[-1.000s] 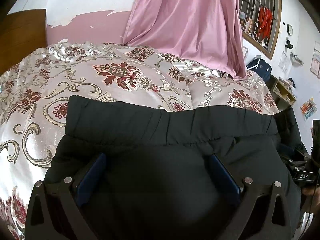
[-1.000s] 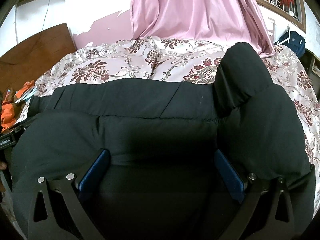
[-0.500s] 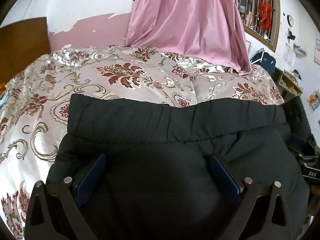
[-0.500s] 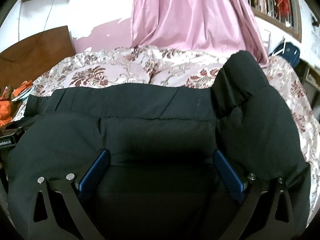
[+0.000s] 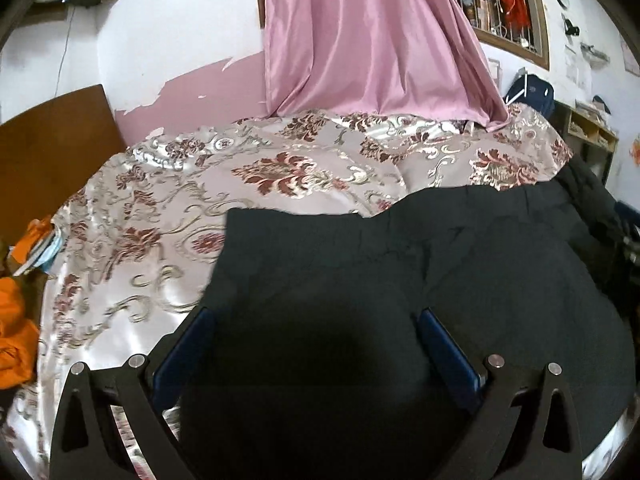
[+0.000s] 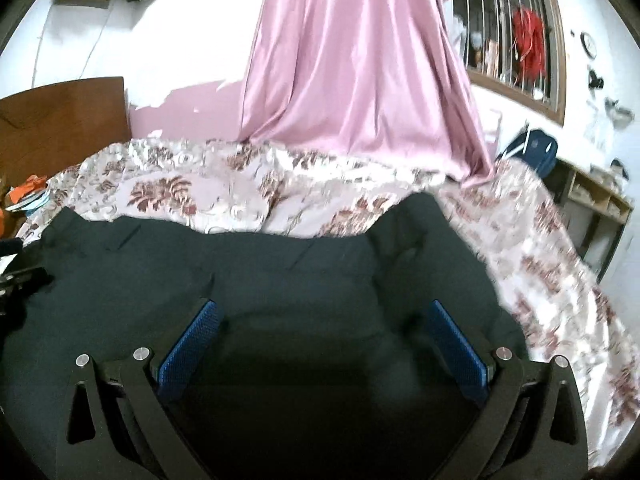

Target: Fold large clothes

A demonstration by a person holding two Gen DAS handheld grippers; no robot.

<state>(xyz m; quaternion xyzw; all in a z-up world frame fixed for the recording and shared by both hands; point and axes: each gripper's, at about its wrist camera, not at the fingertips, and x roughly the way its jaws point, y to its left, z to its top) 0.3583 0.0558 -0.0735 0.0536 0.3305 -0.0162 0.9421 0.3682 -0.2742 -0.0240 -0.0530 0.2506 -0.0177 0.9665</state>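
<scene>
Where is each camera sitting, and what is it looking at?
Left wrist view: sits on the left tool, looks across the black coat and bed cover toward the pink curtain; both open fingers show.
Right wrist view: sits on the right tool, facing the same way over the coat; both open fingers show.
Shared: coat, bed cover, curtain, barred window.

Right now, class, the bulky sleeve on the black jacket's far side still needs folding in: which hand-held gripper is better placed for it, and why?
Probably the right hand-held gripper. In its view the jacket has the bulging sleeve just ahead. The left hand-held gripper sits by the jacket's opposite edge.
</scene>
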